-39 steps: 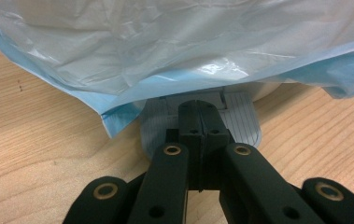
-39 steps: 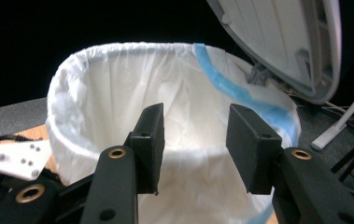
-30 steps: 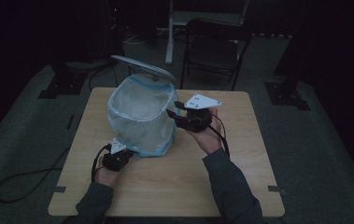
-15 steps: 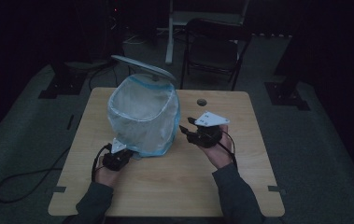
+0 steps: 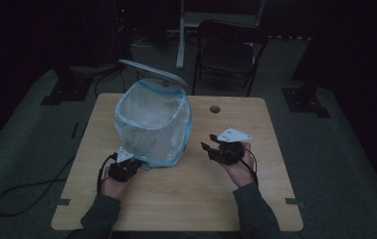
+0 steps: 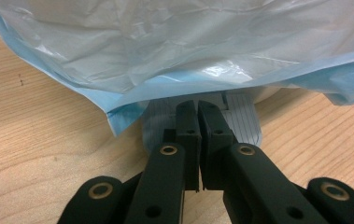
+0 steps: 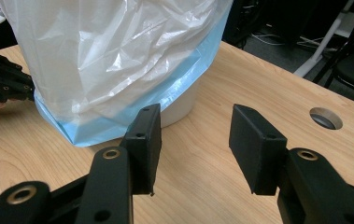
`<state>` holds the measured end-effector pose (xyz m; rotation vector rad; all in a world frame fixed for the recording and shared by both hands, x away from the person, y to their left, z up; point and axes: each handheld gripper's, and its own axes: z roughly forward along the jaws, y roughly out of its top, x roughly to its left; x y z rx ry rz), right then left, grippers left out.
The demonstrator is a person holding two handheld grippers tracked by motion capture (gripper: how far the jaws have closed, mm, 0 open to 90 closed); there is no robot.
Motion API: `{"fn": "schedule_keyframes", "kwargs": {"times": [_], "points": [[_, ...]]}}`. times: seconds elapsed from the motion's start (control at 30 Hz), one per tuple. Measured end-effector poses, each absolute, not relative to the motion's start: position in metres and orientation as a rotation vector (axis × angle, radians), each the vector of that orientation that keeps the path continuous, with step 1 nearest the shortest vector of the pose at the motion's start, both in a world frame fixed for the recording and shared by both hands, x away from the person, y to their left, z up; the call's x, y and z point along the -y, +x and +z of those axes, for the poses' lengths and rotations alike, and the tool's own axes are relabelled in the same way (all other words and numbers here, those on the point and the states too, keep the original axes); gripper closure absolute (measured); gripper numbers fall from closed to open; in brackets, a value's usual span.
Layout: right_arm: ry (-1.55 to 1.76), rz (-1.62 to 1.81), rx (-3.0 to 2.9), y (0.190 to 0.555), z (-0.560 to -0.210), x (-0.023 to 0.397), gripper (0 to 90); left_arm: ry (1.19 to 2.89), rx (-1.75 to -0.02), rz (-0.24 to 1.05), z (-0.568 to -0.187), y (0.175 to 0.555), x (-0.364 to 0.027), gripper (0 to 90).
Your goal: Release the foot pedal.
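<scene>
Dropped away from the bag's (image 5: 152, 127) rim, right gripper (image 5: 207, 148) hovers half-open and empty at its four o'clock (left gripper (image 6: 198, 140), barely parting, presses the pedal (image 6: 244, 122)); releasing could slam the lid (image 5: 152, 72)

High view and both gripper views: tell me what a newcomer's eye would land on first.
The pedal bin draped in a crinkled white and blue plastic bag stands at the table's centre-left, its lid raised. At its foot the left gripper sits over the ribbed grey pedal, jaws nearly together and just starting to part. The right gripper hangs open and empty to the bin's right, clear of the bag.
</scene>
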<state>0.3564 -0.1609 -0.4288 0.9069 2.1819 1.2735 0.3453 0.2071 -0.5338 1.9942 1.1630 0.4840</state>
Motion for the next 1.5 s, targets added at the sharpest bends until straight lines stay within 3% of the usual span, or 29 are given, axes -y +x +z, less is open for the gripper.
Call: {"fn": "schedule_keyframes", "kwargs": {"times": [0.57,1.07,1.4,1.5], "points": [[0.917,1.218,-2.215,0.357,-0.443,0.163,52.6,1.949,-1.184,0.481,-0.523,0.332,-0.221,80.9],[1.098,1.048,-2.314,0.372,-0.521,0.18,51.7,1.958,-1.222,0.468,-0.527,0.334,-0.226,74.2],[1.107,1.019,-2.352,0.373,-0.543,0.176,51.9,1.96,-1.222,0.46,-0.527,0.335,-0.228,73.3],[1.109,1.039,-2.344,0.374,-0.545,0.176,47.7,1.958,-1.223,0.46,-0.527,0.335,-0.228,73.2]]}}
